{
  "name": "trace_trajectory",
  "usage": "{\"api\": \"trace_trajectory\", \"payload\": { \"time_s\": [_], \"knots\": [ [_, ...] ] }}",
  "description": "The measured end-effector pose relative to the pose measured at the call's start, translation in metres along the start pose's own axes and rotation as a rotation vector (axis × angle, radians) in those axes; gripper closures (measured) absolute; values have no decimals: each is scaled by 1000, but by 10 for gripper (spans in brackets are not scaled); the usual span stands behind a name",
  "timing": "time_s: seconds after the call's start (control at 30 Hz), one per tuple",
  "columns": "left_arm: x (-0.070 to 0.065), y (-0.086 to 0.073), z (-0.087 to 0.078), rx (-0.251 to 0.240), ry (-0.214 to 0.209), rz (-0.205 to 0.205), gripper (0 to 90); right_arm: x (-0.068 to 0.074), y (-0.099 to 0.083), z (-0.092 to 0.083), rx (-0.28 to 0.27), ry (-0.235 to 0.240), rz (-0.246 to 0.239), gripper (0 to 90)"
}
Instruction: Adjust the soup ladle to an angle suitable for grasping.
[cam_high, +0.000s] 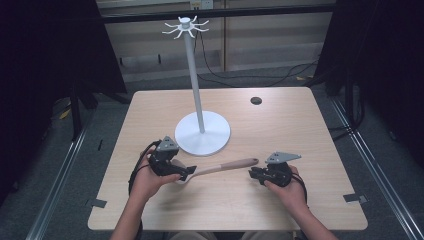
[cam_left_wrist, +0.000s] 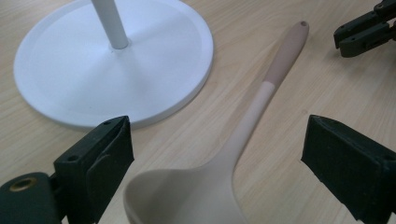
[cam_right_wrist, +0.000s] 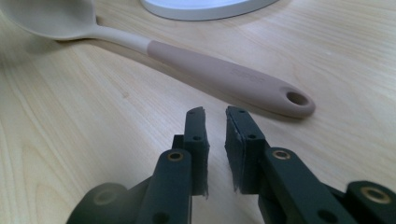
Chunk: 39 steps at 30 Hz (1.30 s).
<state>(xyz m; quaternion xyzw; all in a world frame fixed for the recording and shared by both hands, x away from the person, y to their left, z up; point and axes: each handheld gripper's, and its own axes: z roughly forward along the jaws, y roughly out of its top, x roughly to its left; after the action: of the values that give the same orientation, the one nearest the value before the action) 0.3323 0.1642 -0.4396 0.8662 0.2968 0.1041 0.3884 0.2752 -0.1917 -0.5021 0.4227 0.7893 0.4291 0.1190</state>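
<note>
While ladle (cam_left_wrist: 243, 135) lies flat, left gripper (cam_left_wrist: 217, 154) straddling bowl

Beige ladle (cam_high: 220, 167) lies flat on table, bowl leftward.

A lab rig: dark curtains (cam_high: 45, 50) flank the table (cam_high: 300, 130), cables (cam_high: 260, 75) trail behind it, rails (cam_high: 60, 185) run beside it.

1. The bench (cam_high: 150, 107) has a pale wood-grain top with rounded corners.
2. A white stand's round base (cam_high: 202, 133) sits near the middle.
3. A beige ladle (cam_high: 220, 167) lies flat just in front of the base, apart from it.
4. A small black disc (cam_high: 256, 100) lies towards the far right.
</note>
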Motion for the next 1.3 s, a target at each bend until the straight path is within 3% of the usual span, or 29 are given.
{"api": "trace_trajectory", "payload": {
  "time_s": [0.2, 0.43, 0.5, 0.53, 0.57, 0.6, 0.63, 0.67, 0.7, 0.77, 0.8, 0.97, 1.1, 1.2, 1.3],
  "knots": [
    [-5, 9, 13, 22, -30, 27, 110, -4, -7, -11, -8, -11, 31, 759],
    [-13, 20, 36, 80, -92, 89, 156, -7, -14, -24, -15, -13, 86, 633],
    [-15, 22, 41, 118, -103, 122, 172, -8, -15, -27, -21, -12, 104, 601],
    [-16, 22, 45, 118, -109, 117, 181, -9, -15, -28, -18, -16, 108, 577],
    [-15, 24, 46, 169, -116, 166, 188, -9, -16, -30, -17, -16, 113, 554],
    [-15, 25, 50, 176, -128, 169, 195, -10, -16, -30, -20, -18, 117, 532],
    [-18, 24, 54, 168, -124, 142, 200, -11, -17, -31, -16, -20, 124, 516],
    [-16, 26, 55, 218, -134, 192, 210, -12, -17, -31, -19, -24, 129, 499],
    [-18, 25, 59, 211, -129, 167, 217, -12, -17, -32, -18, -22, 136, 482],
    [-17, 28, 61, 250, -129, 196, 226, -13, -17, -32, -15, -25, 148, 439],
    [-18, 29, 63, 244, -125, 184, 237, -13, -17, -32, -12, -26, 153, 415],
    [-19, 36, 68, 295, -120, 217, 293, -13, -16, -33, -3, -45, 130, 332],
    [-21, 43, 72, 341, -136, 268, 346, -14, -15, -35, -1, -54, 120, 292],
    [-22, 44, 75, 356, -135, 273, 384, -15, -15, -37, 1, -62, 118, 270],
    [-25, 47, 82, 395, -165, 292, 421, -15, -15, -38, 2, -73, 106, 252]
  ]
}}
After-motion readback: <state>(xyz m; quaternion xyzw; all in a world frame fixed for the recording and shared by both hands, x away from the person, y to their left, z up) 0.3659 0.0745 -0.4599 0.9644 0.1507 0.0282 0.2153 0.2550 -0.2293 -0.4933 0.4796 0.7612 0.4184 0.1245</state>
